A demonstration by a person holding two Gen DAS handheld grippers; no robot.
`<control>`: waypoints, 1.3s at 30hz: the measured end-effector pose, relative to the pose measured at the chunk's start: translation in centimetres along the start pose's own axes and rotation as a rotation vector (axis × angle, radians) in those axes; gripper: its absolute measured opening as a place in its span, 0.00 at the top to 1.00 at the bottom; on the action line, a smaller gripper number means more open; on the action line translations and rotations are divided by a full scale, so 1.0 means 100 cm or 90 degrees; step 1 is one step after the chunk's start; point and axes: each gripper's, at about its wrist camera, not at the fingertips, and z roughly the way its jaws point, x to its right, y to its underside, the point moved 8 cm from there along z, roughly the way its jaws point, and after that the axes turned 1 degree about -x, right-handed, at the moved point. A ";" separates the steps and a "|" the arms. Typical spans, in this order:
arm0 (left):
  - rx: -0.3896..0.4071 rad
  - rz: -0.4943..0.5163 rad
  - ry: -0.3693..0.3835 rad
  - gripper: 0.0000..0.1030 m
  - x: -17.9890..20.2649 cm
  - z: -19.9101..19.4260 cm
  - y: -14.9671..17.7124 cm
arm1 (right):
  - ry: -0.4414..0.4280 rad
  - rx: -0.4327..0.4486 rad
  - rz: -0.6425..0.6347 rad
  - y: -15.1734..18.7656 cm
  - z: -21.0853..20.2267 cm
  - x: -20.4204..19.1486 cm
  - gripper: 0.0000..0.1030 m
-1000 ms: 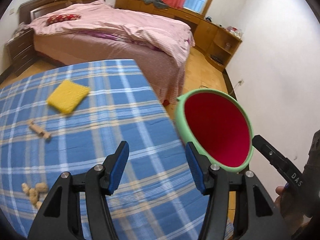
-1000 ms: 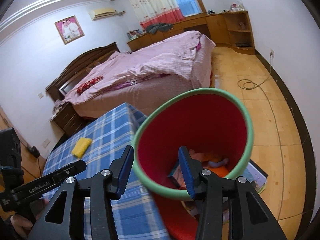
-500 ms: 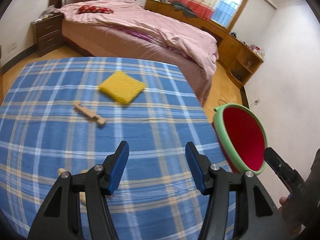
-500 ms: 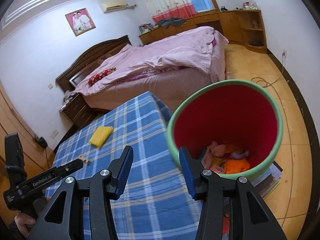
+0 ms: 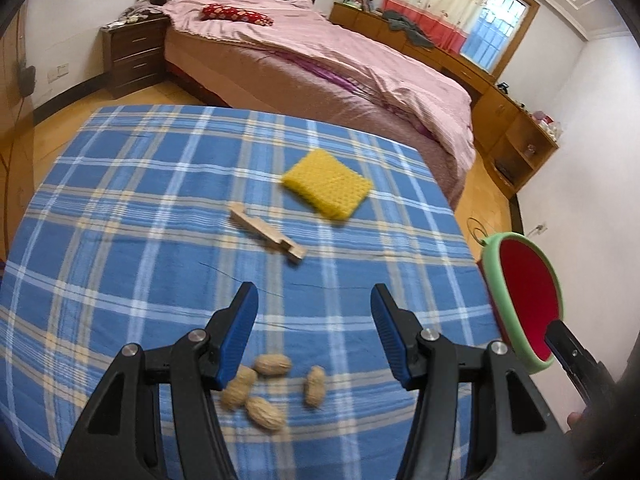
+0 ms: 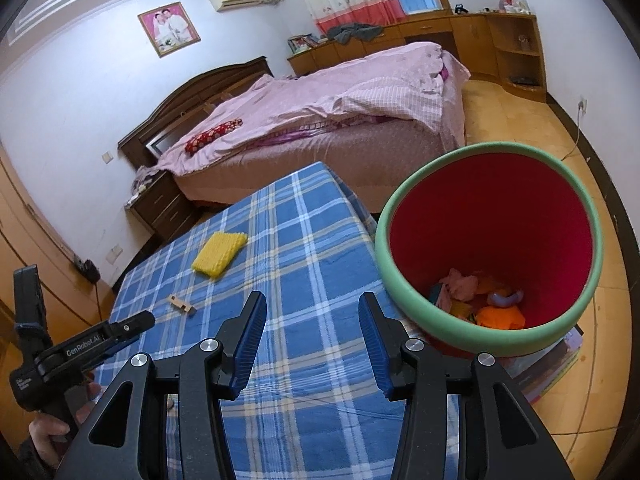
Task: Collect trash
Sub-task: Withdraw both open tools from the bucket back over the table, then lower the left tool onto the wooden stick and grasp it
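Left gripper [image 5: 314, 330]: jaws apart with nothing between the blue pads, angled down over the near part of the table.
Right gripper [image 6: 312, 334]: jaws apart and empty, over the table's near right edge, just beside the bin.
Peanuts [image 5: 256, 390]: four or five in their shells, loose on the cloth directly under the left gripper, close to its left finger.
Wooden clip [image 5: 266, 231]: what looks like a clothespin, lying flat past the left gripper's tips, near the middle of the table; small in the right wrist view [image 6: 182, 304].
Yellow sponge [image 5: 327, 189]: flat on the cloth beyond the clip, toward the far right corner [image 6: 219, 254].
Table [image 5: 120, 208]: covered by a blue plaid cloth.
Trash bin [image 6: 486, 344]: red inside, green rim, standing against the table's right side; crumpled pink, orange and purple scraps lie at its bottom.
Bed [image 5: 340, 68]: beyond the table, under a pink cover.
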 end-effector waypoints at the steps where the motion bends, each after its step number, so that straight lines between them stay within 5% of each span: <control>1: 0.000 -0.004 -0.003 0.43 -0.003 0.002 -0.001 | -0.001 -0.004 0.000 0.001 0.003 -0.001 0.52; 22: -0.006 -0.058 -0.036 0.43 -0.036 0.042 -0.018 | 0.005 -0.035 0.005 0.004 0.039 0.008 0.52; 39: -0.024 -0.061 -0.078 0.43 -0.026 0.080 -0.037 | -0.004 -0.043 0.017 0.001 0.054 0.021 0.52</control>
